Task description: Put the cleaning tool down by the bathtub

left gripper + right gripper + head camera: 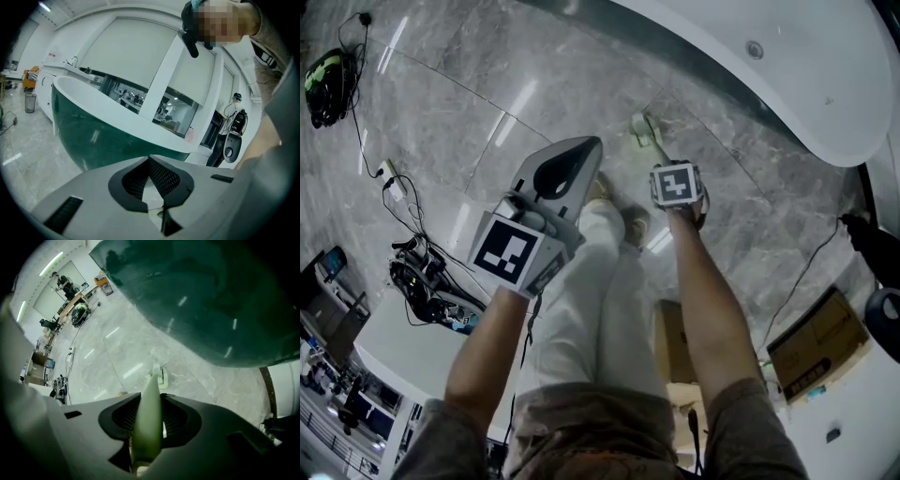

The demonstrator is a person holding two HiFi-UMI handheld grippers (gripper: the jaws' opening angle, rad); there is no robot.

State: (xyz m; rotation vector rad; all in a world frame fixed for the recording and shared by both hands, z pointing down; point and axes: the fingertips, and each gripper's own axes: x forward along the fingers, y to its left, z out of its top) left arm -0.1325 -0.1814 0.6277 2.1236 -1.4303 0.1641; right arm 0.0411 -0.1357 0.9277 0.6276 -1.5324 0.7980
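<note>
**Brush set on the floor by the tub**

Head view: the pale green cleaning tool (643, 131) rests head-down on the veined grey marble floor (487, 84), just beside the glossy white bathtub (787, 84). It lies at 12 o'clock from a marker cube (675, 184), which hides its upper end. The left tongs (589, 145) taper to a point.

Left gripper view: the ribbed black pads (165, 177) meet at their tips with nothing between them.

Right gripper view: the right tongs (149, 418) stand narrowly apart around the smooth handle (150, 399), and a sliver of light shows along one side.

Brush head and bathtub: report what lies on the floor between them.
Only bare grey marble floor lies between the brush head and the bathtub, crossed by a tile joint. The right gripper view shows it; the head view agrees.
</note>
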